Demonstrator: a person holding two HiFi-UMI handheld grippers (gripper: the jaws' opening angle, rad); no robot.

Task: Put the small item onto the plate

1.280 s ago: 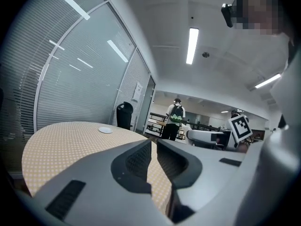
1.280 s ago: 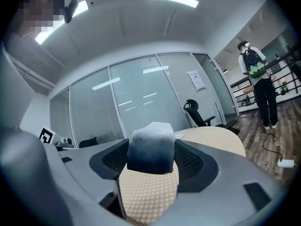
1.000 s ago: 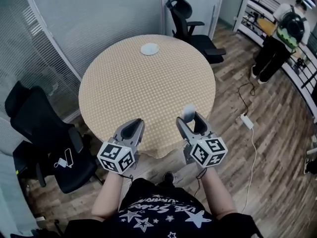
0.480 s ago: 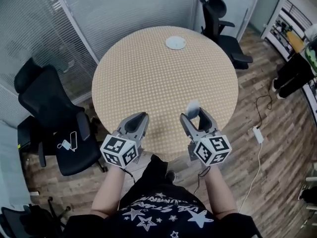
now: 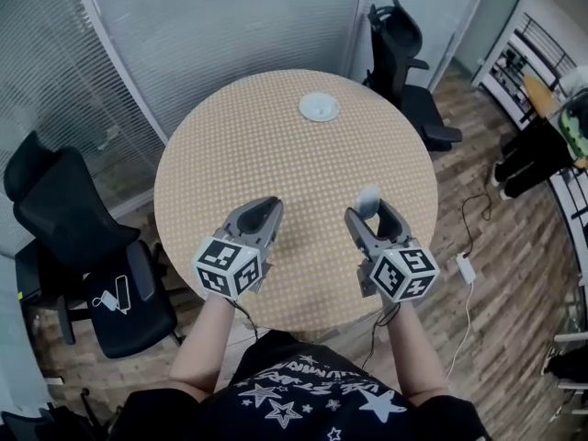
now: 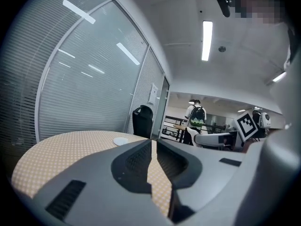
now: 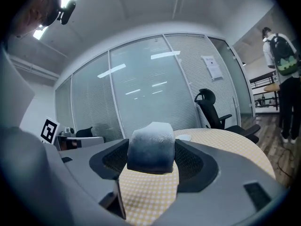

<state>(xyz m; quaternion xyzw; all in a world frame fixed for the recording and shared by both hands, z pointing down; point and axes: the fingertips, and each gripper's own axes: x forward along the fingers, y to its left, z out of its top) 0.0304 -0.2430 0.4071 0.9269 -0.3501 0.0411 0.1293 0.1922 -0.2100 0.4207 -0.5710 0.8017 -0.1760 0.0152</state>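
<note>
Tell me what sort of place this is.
Probably an office meeting room: a round table with a checked cloth, black swivel office chairs beside it, and glass partition walls with blinds.

An office: glass partition walls (image 5: 230, 26), black swivel chairs (image 5: 64, 219), round meeting table (image 5: 276, 154).

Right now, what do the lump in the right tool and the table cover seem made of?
The small item looks matte, soft, grey fading to white: perhaps foam or sponge. The table cover, matte tan with fine checks, is probably cloth.
</note>
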